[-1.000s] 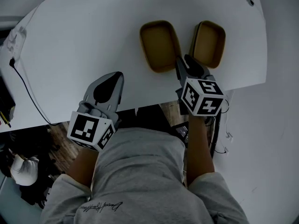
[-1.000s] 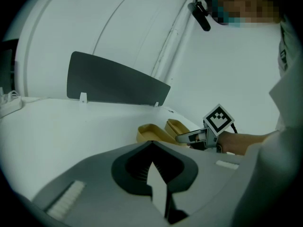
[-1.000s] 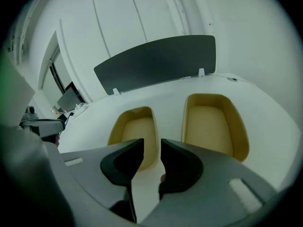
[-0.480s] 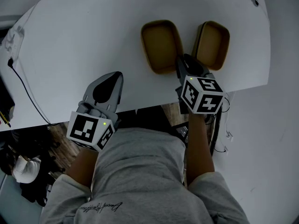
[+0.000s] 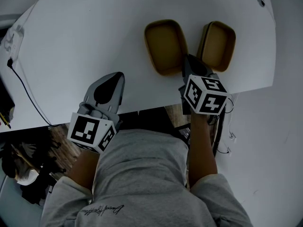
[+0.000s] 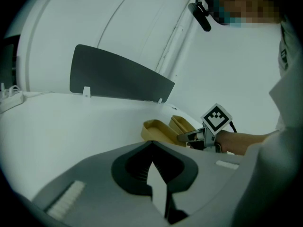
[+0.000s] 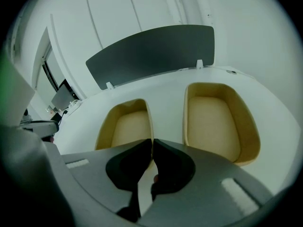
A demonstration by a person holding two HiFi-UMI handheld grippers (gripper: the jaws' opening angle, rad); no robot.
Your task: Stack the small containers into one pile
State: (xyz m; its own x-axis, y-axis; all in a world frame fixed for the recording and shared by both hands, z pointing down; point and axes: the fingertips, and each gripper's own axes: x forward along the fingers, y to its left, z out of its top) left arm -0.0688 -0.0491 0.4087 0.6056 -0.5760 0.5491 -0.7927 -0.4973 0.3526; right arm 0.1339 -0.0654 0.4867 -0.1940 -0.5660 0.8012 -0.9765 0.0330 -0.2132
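White counter [image 5: 94,41] bore the tan container [image 7: 125,126] just left of the second container [image 7: 213,119], its near wall pinched by the right hand-held gripper [image 7: 152,145], whose jaws had just been closing, so lifting looked next; the left hand-held gripper [image 6: 151,148] sat clenched, empty.

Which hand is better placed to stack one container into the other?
Right: the right tongs have just closed on the rim of the left container, beside the right container. The left tongs sit shut and empty, farther off.
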